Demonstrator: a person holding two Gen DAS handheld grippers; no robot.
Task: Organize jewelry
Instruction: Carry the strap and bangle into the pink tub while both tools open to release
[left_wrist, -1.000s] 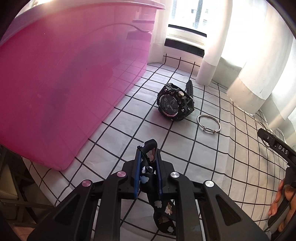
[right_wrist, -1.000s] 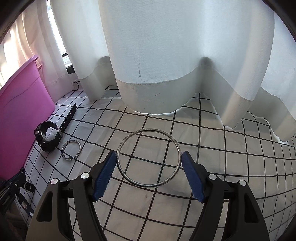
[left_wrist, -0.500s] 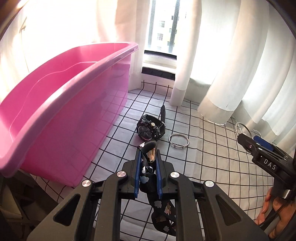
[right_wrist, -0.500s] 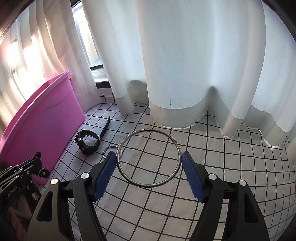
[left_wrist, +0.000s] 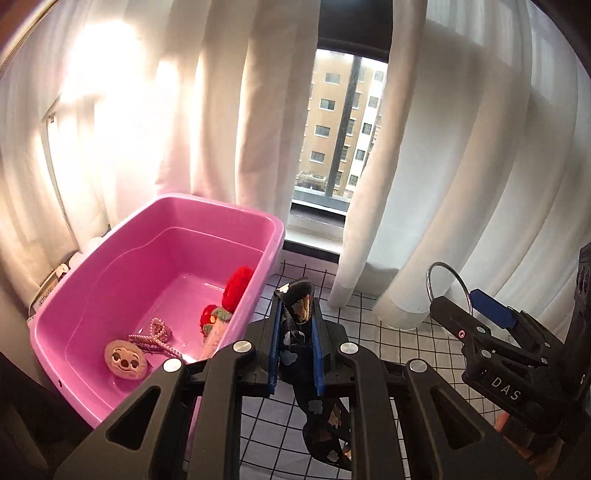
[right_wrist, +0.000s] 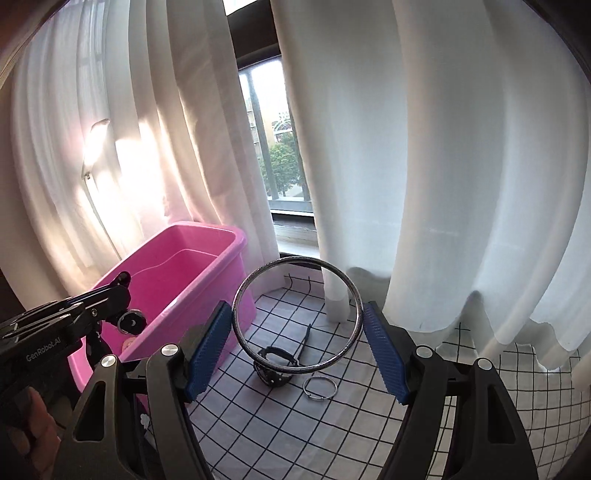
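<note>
My left gripper (left_wrist: 295, 325) is shut on a dark patterned fabric band (left_wrist: 299, 314) that hangs down below the fingers; it is raised beside the pink tub (left_wrist: 192, 206). My right gripper (right_wrist: 297, 332) is shut on a large silver bangle (right_wrist: 295, 260), pinched between the blue pads and held in the air. It also shows in the left wrist view (left_wrist: 434, 269). A black watch (right_wrist: 275, 369) and a small silver ring (right_wrist: 319, 387) lie on the checked cloth (right_wrist: 369, 424) below the bangle.
The tub holds a red pom-pom (left_wrist: 238, 284), a pearl clip (left_wrist: 155, 332), a round face plush (left_wrist: 123, 363) and a small red and white piece (left_wrist: 212, 321). White curtains (right_wrist: 424, 166) hang close behind, with a window (left_wrist: 340, 122) between them.
Both grippers have risen well above the cloth with their items. The tub's inside has come into the left wrist view. The watch and small ring stayed on the cloth.
</note>
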